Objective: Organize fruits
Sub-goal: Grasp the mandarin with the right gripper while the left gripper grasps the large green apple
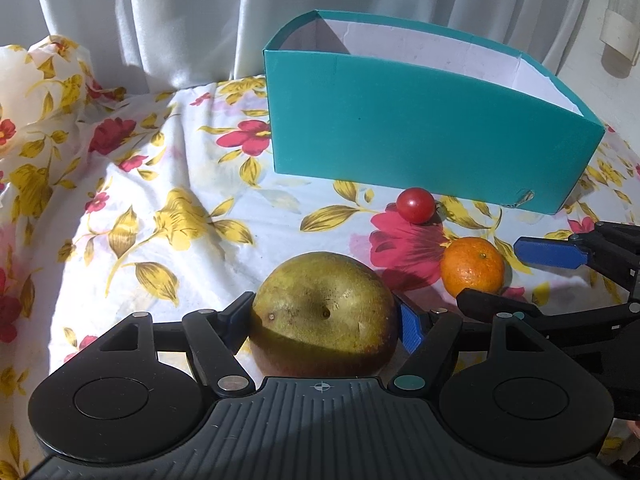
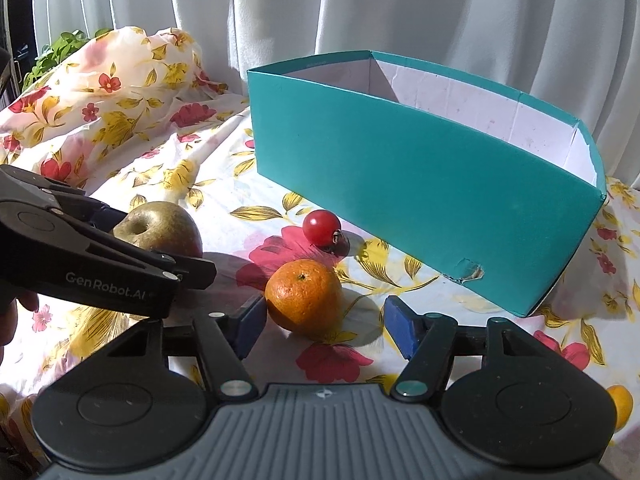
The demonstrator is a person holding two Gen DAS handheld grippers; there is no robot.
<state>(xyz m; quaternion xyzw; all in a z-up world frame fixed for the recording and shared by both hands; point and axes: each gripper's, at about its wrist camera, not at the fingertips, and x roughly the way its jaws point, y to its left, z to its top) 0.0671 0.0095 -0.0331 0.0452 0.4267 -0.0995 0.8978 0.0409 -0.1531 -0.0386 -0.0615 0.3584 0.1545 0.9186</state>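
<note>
On a flowered cloth over the surface, the left wrist view shows the left hand-held gripper (image 1: 326, 320) closed around a brownish-green apple (image 1: 324, 312), a blue pad pressed to each side. Ahead sit an orange (image 1: 472, 266), a small red tomato (image 1: 416, 205) and a teal box (image 1: 420, 136) with an open top. The right hand-held gripper (image 1: 504, 276) straddles the orange from the right.

From the right wrist view, the right hand-held gripper's jaws stand half open around the orange (image 2: 304, 294); the left pad is almost touching, the right pad has a clear gap. The tomato (image 2: 322, 227) lies just beyond, close to the box (image 2: 400, 184).

The grippers nearly touch, so lifting together could knock them and drop fruit. The orange could roll if nudged off-centre.
</note>
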